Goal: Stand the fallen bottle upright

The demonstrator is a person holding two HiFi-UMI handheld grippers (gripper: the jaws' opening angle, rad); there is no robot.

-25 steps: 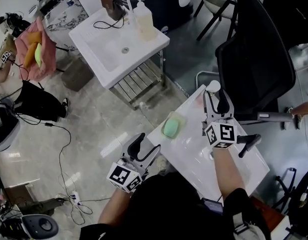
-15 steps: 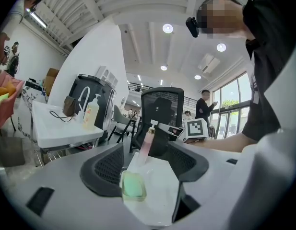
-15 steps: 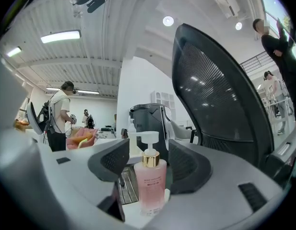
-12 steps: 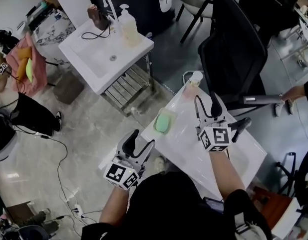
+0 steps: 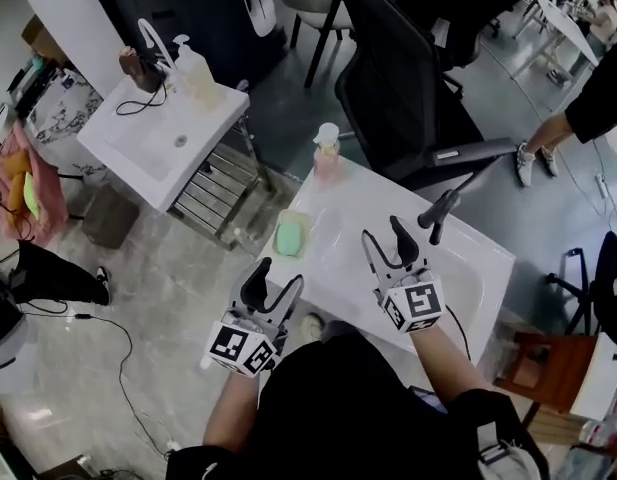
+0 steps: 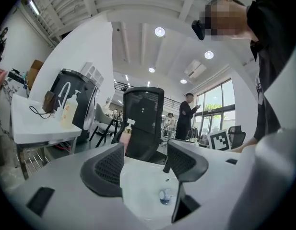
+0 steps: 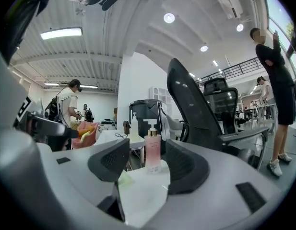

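Quick update: the pink bottle [image 5: 327,156] is standing on its base now, up at the far corner of the white worktop [image 5: 373,193], roughly 11 o'clock from my right gripper [image 5: 381,230]. A second ago that gripper was right up at it and looked to have it between the fingers. Half a second ago there was already a gap, and now the gripper is well back toward me, over the middle of the worktop. Its fingers [image 7: 109,162] are spread wide with nothing pinched. In the right gripper view the bottle shows in the gap between them but well away, pump on top, with no lean I can spot. My left gripper [image 5: 276,276] is at the worktop's near-left edge, about 8 o'clock from the right one. Its fingers [image 6: 104,169] are also spread and empty, and it has only drifted a bit. The green soap dish [image 5: 290,236] sits at 12 o'clock from it, and the black tap [image 5: 440,208] is at about 2 o'clock from my right gripper. My read is that the job's basically done, since I let the bottle go and it stayed up. All I'd watch now is that it's close to the far edge, so I'd keep both grippers clear and not jog the worktop.
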